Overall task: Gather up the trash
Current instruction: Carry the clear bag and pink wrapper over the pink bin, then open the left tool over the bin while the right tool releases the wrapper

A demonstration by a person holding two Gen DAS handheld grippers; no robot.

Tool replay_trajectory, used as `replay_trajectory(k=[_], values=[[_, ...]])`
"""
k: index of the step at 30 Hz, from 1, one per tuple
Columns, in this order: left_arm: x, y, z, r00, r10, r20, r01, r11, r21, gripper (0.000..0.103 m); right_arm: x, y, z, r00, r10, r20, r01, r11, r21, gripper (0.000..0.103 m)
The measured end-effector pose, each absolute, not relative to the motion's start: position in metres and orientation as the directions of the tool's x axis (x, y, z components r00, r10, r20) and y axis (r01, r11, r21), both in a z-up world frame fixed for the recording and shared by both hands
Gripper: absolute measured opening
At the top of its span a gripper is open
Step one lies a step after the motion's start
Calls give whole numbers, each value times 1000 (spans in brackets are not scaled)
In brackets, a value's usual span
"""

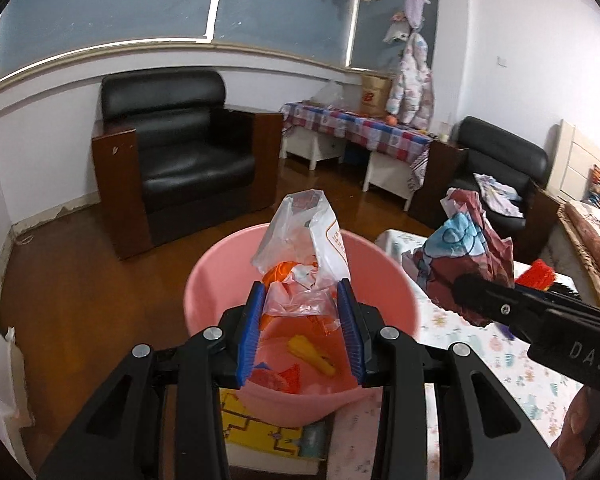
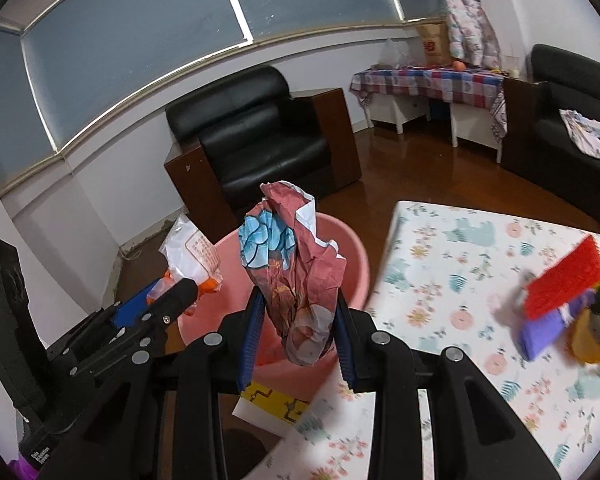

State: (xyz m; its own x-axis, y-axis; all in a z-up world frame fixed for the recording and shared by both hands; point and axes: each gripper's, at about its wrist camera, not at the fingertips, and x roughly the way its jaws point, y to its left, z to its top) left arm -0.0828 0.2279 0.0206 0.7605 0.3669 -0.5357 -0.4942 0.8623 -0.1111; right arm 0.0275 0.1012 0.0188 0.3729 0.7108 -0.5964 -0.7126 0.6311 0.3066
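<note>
A black leather armchair [image 1: 180, 152] sits at centre left against the wall. A checked-cloth table [image 1: 360, 128] stands at upper right, a padded jacket [image 1: 412, 84] hanging above it. Another black chair [image 1: 496, 168] sits far right.

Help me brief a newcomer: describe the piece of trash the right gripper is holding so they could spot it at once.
Find the pink basin beside the floral-cloth table. Just in front of the basin, the right gripper holds a crumpled paper wrapper upright. It is dark red with a big light-blue flower print, unlike the clear plastic bag in the left gripper.
</note>
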Motion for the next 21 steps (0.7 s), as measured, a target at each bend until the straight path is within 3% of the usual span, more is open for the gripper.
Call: replay_trajectory(k=[21], values=[[-91, 275, 7, 722, 375, -581, -566, 804, -184, 38, 44, 169, -6, 341, 661, -668, -753, 618, 227, 33]])
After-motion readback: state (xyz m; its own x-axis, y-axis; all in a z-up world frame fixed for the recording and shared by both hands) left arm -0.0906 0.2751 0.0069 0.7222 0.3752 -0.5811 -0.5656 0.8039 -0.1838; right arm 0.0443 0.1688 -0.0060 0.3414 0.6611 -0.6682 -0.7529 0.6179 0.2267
